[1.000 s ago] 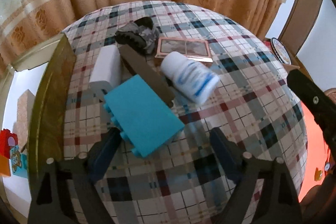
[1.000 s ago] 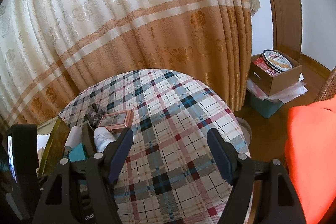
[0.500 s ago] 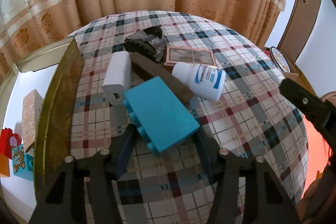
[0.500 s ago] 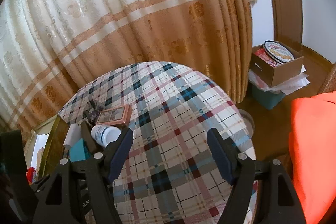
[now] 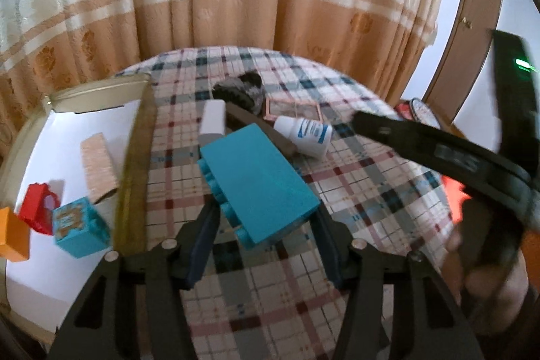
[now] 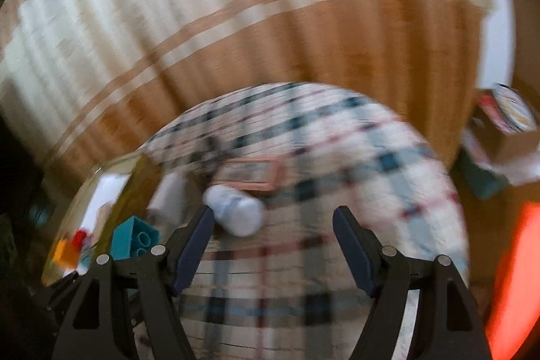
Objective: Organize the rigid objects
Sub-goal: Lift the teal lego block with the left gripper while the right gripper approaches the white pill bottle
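Left fingers (image 5: 216, 218) clenched on block (image 5: 258, 188), lifted off bench (image 5: 354, 191) for tray (image 5: 84, 110) left; right fingers (image 6: 351, 235) released, near bottle (image 6: 236, 211).

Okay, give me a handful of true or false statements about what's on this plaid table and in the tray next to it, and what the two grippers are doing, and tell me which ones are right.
1. The left gripper is shut on the teal building block. True.
2. The right gripper is clamped on the white pill bottle. False: its jaws are open and empty, with the bottle lying on the tablecloth ahead of them.
3. The white pill bottle stands upright. False: it lies on its side.
4. The tray holds a red block and an orange block. True.
5. The pink-framed flat case is inside the tray. False: it lies on the tablecloth, beyond the bottle.
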Action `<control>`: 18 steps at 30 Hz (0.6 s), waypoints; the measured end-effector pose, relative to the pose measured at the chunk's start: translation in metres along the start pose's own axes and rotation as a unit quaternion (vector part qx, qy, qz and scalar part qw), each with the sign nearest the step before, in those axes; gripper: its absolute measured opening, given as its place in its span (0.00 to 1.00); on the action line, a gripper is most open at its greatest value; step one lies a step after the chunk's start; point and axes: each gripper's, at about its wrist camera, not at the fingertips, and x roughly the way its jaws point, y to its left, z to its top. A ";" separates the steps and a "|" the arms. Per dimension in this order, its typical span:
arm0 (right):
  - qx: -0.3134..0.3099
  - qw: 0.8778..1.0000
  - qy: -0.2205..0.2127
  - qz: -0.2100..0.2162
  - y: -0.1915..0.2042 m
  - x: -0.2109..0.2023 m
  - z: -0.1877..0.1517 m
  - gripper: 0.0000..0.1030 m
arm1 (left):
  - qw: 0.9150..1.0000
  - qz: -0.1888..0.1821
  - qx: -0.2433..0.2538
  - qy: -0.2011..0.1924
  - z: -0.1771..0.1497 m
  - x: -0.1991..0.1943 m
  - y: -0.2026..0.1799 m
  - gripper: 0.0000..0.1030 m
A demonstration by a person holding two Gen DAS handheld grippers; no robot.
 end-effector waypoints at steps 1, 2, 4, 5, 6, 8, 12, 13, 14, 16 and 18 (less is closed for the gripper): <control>-0.012 1.000 0.015 0.012 0.004 0.008 0.004 0.73 | 1.000 -0.003 -0.002 -0.003 0.000 -0.004 0.002 0.54; -0.029 0.999 0.030 0.017 0.010 0.016 0.007 0.73 | 1.000 -0.004 -0.003 -0.005 0.000 -0.006 0.003 0.54; -0.057 0.998 0.035 0.004 0.019 0.027 0.008 0.73 | 1.000 0.000 -0.001 -0.011 0.001 -0.011 0.003 0.54; -0.070 0.997 0.038 -0.005 0.023 0.033 0.008 0.73 | 1.000 0.003 0.004 -0.015 0.002 -0.013 0.003 0.54; -0.080 0.996 0.044 -0.008 0.027 0.040 0.009 0.73 | 1.000 0.006 0.010 -0.019 0.002 -0.015 0.002 0.54; -0.082 0.995 0.055 -0.002 0.029 0.049 0.008 0.68 | 0.999 0.009 0.019 -0.024 0.003 -0.017 0.000 0.54; -0.096 0.992 0.079 -0.010 0.032 0.060 0.006 0.53 | 0.999 -0.001 0.020 -0.025 0.004 -0.019 0.001 0.54; -0.090 0.993 0.079 -0.008 0.031 0.062 0.007 0.53 | 0.999 -0.001 0.020 -0.025 0.004 -0.018 0.001 0.54; -0.085 0.993 0.080 -0.006 0.030 0.063 0.007 0.53 | 1.000 -0.003 0.019 -0.025 0.005 -0.018 0.001 0.54; -0.078 0.994 0.082 0.001 0.029 0.065 0.008 0.53 | 0.999 -0.004 0.021 -0.025 0.004 -0.019 -0.001 0.54; -0.067 0.994 0.083 0.008 0.028 0.067 0.008 0.53 | 0.999 -0.004 0.025 -0.025 0.004 -0.019 -0.002 0.54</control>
